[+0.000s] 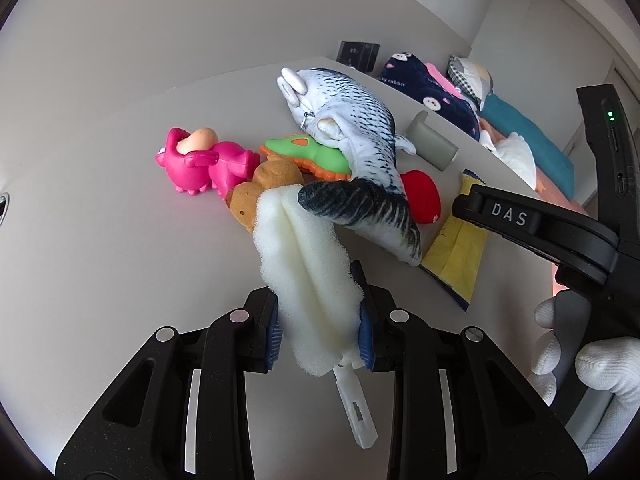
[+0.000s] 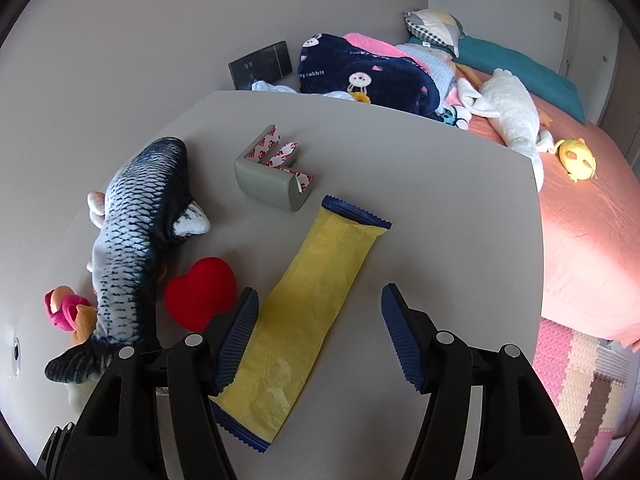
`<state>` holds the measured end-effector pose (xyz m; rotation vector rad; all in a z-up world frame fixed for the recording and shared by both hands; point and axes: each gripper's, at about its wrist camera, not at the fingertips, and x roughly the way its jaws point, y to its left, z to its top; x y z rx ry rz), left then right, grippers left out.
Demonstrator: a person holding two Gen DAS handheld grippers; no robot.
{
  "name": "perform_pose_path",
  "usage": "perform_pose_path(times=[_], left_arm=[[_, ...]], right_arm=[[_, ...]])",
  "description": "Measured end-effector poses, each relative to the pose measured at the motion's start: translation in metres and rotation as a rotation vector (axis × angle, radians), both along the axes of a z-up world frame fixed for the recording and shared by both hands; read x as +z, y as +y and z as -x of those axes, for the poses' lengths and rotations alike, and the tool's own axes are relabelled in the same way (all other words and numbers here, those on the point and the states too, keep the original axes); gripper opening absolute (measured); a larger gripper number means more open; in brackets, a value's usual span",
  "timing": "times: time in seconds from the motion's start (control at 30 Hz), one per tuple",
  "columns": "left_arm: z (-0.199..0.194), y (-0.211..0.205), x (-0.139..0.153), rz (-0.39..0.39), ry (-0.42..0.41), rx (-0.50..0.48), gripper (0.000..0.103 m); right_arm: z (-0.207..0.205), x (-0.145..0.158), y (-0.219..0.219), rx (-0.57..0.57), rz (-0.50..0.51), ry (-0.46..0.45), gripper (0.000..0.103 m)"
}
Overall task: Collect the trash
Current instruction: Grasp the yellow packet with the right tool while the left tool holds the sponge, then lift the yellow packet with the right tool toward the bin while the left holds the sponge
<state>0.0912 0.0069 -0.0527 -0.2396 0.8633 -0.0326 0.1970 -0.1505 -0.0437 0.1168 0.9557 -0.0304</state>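
1. Beyond the far edge of the grey bench (image 2: 400, 184), a bed with a pink sheet (image 2: 580, 240) is carrying a navy blanket (image 2: 360, 76) that is showing the words "lucky rabbit".
2. Lying along the bench's left side, a plush fish (image 2: 128, 220) is crowding a pink toy (image 1: 200, 164), a green toy (image 1: 316, 156) and a red heart cushion (image 2: 200, 292); these are reading as toys, not trash.
3. Stretching toward the right gripper (image 2: 316, 336), the flat yellow wrapper (image 2: 304, 312) with dark crimped ends is looking light, thin and crinkly; its jaws are standing open, the left one over the wrapper's edge. Pinching one long edge is probably working best, since the film is lying flat.
4. Sitting near the wrapper's far end, a grey foam corner guard (image 2: 268, 176) is showing red "3M" tape liners.
5. Squeezing the white foam brush head (image 1: 308, 264), the left gripper (image 1: 320, 320) is holding its jaws closed on it; the foam is soft and buckling, with a stiff plastic stub below.
6. Marking the right gripper's body in the left view, "DAS" is legible.
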Motion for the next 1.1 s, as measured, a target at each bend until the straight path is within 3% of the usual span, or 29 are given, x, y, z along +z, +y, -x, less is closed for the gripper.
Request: perform_pose_path(times=[0.13,0.23,0.47,0.6,1.1], left_arm=[[0.000,0.000,0.000,0.002,-0.001,-0.005,0.029],[0.000,0.000,0.000,0.008,-0.002,-0.008,0.029],[0.000,0.001,-0.001,0.006,-0.001,-0.008,0.029],[0.000,0.000,-0.001,0.001,0.000,-0.010,0.029],[0.003,-0.008,0.003,-0.032,-0.006,-0.033,0.029]], right_arm=[[0.000,-0.008,0.002,0.030,0.022,0.010,0.061],[0.006,-0.007,0.005,0.074,0.011,-0.007,0.038],[0.017,-0.001,0.004,0.115,-0.056,0.003,0.018],[0.031,0.008,0.002,0.128,-0.057,-0.033,0.013],[0.086,0.038,-0.031,0.120,-0.068,-0.095,0.012]])
